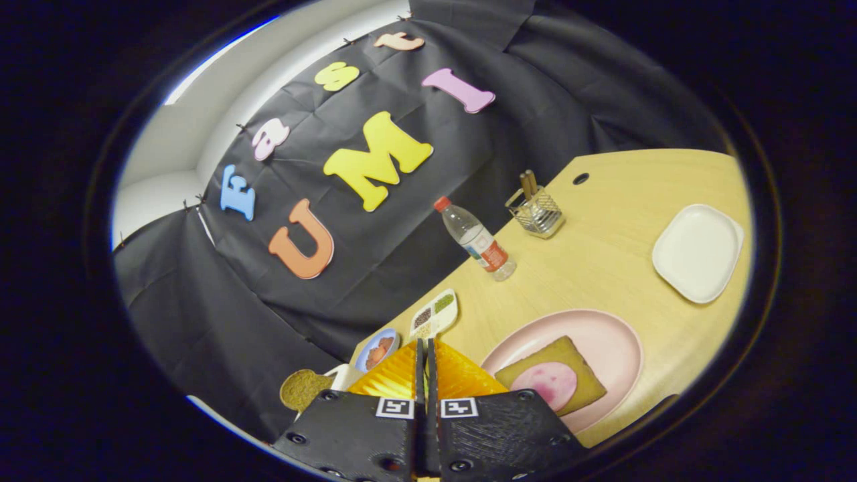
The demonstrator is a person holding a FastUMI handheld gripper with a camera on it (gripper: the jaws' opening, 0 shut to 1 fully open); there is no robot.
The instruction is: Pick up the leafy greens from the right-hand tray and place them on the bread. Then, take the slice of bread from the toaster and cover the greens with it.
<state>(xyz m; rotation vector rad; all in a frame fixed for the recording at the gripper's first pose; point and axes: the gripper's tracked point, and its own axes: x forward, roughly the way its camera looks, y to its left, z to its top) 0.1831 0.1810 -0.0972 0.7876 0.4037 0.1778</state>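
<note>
Your gripper had its two fingers pressed together with nothing between them, tilted above the wooden table. Just beside the fingers sat a pink plate carrying a slice of bread topped with a round of ham. On their other side, a second bread slice stood up from the toaster. Beyond the fingertips lay a small bowl and a divided dish; farther off stood a water bottle, a wire holder and a white tray.

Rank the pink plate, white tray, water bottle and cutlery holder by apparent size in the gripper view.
1. Pink plate, though nearest.
2. White tray.
3. Water bottle.
4. Cutlery holder, farthest, so unsure.
The gripper is shut, holding nothing.
</note>
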